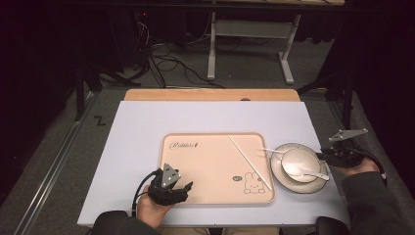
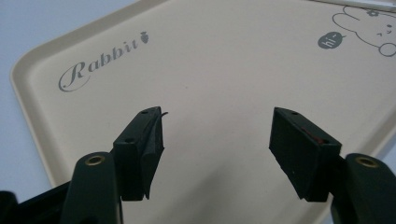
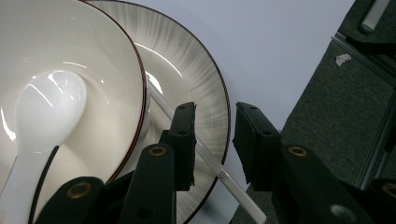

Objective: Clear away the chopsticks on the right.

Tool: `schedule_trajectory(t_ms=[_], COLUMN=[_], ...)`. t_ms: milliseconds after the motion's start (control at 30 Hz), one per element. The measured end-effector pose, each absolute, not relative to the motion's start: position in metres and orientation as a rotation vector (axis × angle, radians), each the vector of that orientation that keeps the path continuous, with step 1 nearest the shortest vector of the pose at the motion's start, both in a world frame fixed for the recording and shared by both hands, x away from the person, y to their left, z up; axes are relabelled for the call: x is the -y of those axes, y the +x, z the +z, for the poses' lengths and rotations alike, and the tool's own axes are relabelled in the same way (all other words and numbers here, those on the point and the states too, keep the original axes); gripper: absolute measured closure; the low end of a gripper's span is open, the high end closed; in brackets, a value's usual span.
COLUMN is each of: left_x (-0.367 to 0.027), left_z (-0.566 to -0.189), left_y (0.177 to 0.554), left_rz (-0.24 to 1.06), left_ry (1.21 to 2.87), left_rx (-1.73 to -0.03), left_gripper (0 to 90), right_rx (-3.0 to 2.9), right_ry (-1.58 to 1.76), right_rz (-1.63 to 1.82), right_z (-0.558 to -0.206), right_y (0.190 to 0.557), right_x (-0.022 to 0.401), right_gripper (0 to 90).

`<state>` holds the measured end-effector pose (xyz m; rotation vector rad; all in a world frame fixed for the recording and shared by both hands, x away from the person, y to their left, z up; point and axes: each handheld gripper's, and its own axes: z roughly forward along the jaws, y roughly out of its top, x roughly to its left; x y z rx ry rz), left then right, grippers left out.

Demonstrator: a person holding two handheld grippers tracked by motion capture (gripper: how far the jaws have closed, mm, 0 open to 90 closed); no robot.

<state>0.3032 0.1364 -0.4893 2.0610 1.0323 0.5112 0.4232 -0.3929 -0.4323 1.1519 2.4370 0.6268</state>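
On the bench (image 1: 137, 147), right of the tray (image 1: 195, 166), I hold my right claw (image 3: 215, 140) part-spread and empty at the plate's (image 3: 196, 79) right rim, the chopstick (image 3: 205, 156) slanting between its jaws, while my left claw (image 2: 217, 140), spread, is well away.

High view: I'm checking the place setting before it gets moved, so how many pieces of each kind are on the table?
Tray: 1
Plate: 1
Bowl: 1
Spoon: 1
Chopsticks: 2, one on the tray, one on the plate
Total: 6
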Motion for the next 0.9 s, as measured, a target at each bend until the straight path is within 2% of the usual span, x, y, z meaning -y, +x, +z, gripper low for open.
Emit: schedule_trajectory(t_ms=[900], left_x=[-0.137], left_z=[-0.491], left_y=[0.303], left_rz=[0.509], left_ry=[2.06], left_rx=[-1.046], left_gripper=[35.6], right_rx=[-2.553], right_ry=[1.089], right_rz=[0.569], right_z=[-0.449], right_y=[0.432], right_x=[0.389], right_gripper=[68.1])
